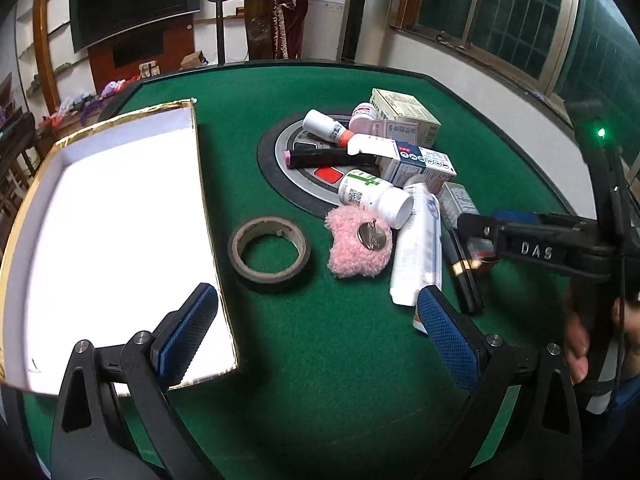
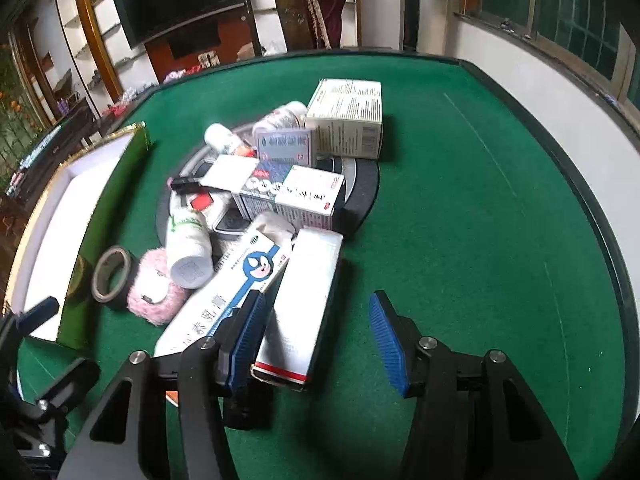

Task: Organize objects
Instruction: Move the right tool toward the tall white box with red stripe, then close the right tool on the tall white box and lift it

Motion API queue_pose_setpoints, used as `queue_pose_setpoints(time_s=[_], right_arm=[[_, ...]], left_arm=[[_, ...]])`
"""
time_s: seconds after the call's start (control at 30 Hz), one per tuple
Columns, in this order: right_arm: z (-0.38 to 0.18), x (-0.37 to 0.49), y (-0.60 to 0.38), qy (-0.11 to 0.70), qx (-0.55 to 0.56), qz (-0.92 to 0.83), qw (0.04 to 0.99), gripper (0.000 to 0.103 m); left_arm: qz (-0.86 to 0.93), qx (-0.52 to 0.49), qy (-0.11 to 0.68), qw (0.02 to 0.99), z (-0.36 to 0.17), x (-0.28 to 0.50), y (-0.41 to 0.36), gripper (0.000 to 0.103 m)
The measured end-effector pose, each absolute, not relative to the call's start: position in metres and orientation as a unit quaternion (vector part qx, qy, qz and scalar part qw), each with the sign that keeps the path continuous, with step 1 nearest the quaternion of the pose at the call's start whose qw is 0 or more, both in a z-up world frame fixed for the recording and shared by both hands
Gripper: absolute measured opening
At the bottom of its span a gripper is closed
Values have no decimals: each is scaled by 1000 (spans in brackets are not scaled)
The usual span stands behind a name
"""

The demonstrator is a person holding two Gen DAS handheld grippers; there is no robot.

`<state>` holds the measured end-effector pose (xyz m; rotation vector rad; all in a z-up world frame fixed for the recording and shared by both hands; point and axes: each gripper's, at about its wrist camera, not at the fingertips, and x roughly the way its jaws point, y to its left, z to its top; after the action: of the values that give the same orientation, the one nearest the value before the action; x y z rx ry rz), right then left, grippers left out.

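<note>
A heap of medicine boxes, bottles and tubes lies on the green table [image 1: 320,360]. My left gripper [image 1: 317,290] hangs open over bare felt, with nothing between its fingers. It hovers between the white gold-rimmed box [image 1: 120,232] and the heap. Ahead of it lie a tape roll [image 1: 270,254], a pink fluffy keyring [image 1: 354,250], a white bottle [image 1: 374,196] and a white tube [image 1: 418,248]. My right gripper [image 2: 317,298] is open around the near end of a silvery white carton [image 2: 304,304]. Its left pad is close against the carton's side and its right pad stands well apart.
Further boxes [image 2: 346,118] and a blue-and-white carton [image 2: 292,196] pile on the round grey centre panel [image 2: 360,184]. The table's raised dark edge [image 2: 592,216] curves round the right side. A person's hand [image 1: 580,344] holds the right gripper's handle.
</note>
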<state>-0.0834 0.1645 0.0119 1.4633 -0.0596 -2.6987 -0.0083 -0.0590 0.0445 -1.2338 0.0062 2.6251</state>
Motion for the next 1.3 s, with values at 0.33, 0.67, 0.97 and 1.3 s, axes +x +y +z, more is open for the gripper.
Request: queue_pose_setpoints(time_s=[0.33, 0.67, 0.97, 1.3], right_arm=[[0, -85, 175, -39, 473, -879, 47, 60], [-5, -90, 189, -95, 484, -868, 64, 56], [-4, -89, 186, -72, 478, -873, 63, 56], [-1, -85, 176, -30, 465, -883, 48, 56]], left_arm=[[881, -461, 22, 102, 42, -64, -60, 99], [855, -509, -4, 94, 23, -86, -70, 94], [856, -510, 37, 76, 12, -81, -67, 78], [864, -496, 58, 68, 12, -82, -68, 71]])
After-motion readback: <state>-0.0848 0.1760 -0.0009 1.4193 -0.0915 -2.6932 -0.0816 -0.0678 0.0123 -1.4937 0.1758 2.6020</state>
